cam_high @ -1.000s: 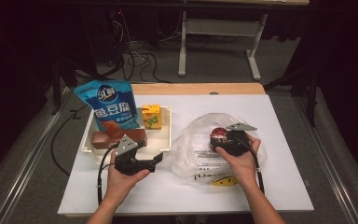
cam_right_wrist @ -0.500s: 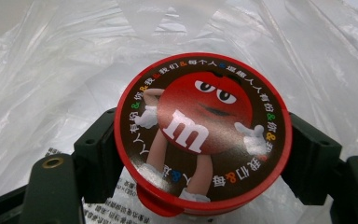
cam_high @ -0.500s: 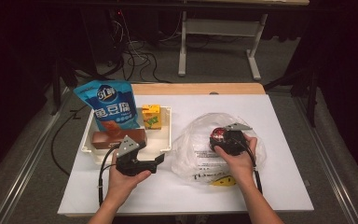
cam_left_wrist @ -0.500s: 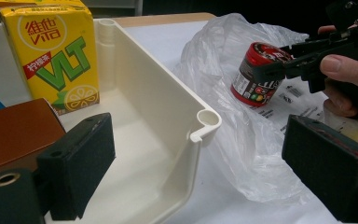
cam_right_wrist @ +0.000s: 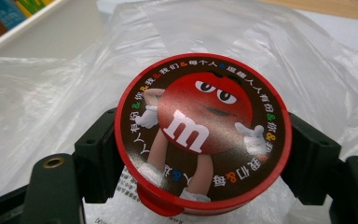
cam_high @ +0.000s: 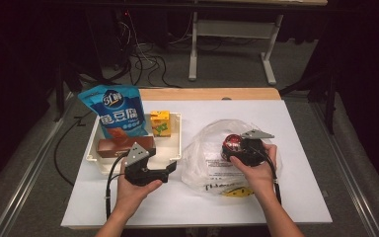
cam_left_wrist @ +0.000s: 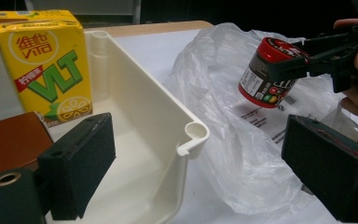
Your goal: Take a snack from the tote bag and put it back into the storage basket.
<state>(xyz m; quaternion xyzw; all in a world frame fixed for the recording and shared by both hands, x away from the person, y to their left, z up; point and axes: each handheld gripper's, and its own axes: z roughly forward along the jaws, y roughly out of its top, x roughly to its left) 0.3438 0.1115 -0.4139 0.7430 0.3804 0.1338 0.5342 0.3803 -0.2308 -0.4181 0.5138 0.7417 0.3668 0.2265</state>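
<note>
The right tongs point(cam_high: 234, 148) gripped a round red candy tub point(cam_right_wrist: 200, 135) by its 2 sides and held it tilted just above the thin clear plastic bag point(cam_high: 212, 163) on the white worktop point(cam_high: 296, 123). Their jaws had just closed a little onto it. The left tongs point(cam_high: 170, 168) were wide open with nothing between them, by the cream plastic tray point(cam_left_wrist: 168, 130).
</note>
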